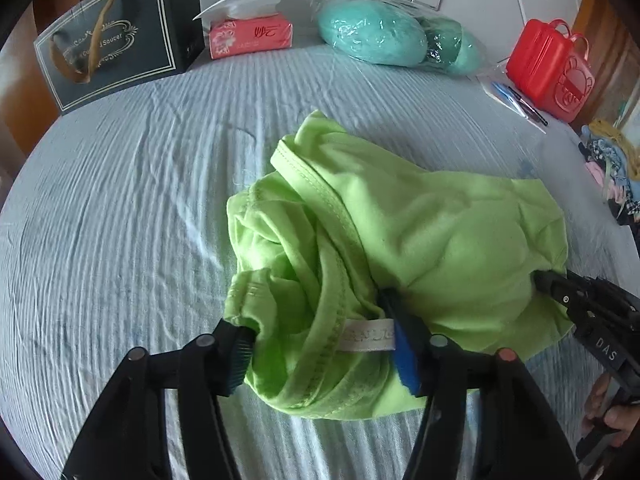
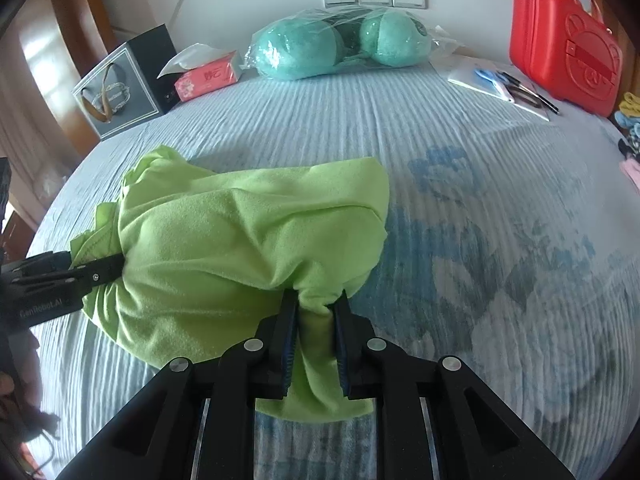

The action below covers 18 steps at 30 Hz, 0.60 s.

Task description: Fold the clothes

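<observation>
The green shirt (image 1: 400,240) sits bunched mid-bed (image 1: 120,220), with bare sheet all around it. Left gripper (image 1: 320,348) has its jaws apart around the collar bunch. Right gripper (image 2: 316,344) is pinched on the hem, and its tips are buried in cloth in the left view.

A bed (image 1: 120,208) covered in a ribbed pale-blue sheet carried everything. A crumpled lime-green garment (image 1: 400,232) lay on it near the middle. Along the far edge, from ten to two o'clock, stood a dark gift bag (image 1: 120,40), a pink tissue pack (image 1: 250,34), bagged teal plush (image 1: 372,34) and a red case (image 1: 548,68). Pens (image 1: 520,100) lay just beside the case.
</observation>
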### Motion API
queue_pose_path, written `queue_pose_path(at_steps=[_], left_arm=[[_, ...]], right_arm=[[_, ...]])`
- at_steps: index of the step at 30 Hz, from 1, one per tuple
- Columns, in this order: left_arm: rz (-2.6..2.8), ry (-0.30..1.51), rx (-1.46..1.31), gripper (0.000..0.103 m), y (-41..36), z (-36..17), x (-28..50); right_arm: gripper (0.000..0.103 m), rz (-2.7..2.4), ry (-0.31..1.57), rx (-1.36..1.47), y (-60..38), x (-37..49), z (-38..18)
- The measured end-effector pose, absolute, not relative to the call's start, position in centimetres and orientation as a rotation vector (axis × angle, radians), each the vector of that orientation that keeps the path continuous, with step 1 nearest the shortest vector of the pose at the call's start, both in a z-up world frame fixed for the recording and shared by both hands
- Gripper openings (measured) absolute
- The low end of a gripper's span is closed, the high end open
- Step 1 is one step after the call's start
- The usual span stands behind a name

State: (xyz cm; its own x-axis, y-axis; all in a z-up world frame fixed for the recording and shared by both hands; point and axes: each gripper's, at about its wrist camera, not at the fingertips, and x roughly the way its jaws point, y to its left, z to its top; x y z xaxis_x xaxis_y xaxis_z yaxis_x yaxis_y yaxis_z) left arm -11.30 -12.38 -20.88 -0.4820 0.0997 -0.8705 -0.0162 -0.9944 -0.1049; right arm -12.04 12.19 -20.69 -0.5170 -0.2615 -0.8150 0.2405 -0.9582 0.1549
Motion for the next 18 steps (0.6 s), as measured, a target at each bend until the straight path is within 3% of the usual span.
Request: queue_pose_path(at_steps=[7, 10, 13, 16, 18], left_arm=[[2.607, -0.106, -1.592, 0.072, -12.2, -21.0, -12.9], [2.6, -0.101, -1.613, 0.071, -12.1, -21.0, -13.3], [2.613, -0.102, -1.634, 0.058, -11.5, -20.6, -13.0], [2.639, -0.01, -1.641, 0.049, -10.2, -20.2, -12.9], [2.654, 0.067, -1.636, 0.048, -9.3, -20.1, -12.9]], right_arm=[[0.028, -2.533, -0.043, 1.347, 12.4, -12.7, -20.6], [0.032, -2.537, -0.044, 1.347, 12.4, -12.9, -20.6], [0.032, -2.529, -0.032, 1.363, 12.3, -13.0, -20.5], [0.022, -2.49, 0.001, 1.428, 11.8, -13.1, -20.3], [0.022, -2.49, -0.008, 1.435, 11.8, -13.1, -20.4]])
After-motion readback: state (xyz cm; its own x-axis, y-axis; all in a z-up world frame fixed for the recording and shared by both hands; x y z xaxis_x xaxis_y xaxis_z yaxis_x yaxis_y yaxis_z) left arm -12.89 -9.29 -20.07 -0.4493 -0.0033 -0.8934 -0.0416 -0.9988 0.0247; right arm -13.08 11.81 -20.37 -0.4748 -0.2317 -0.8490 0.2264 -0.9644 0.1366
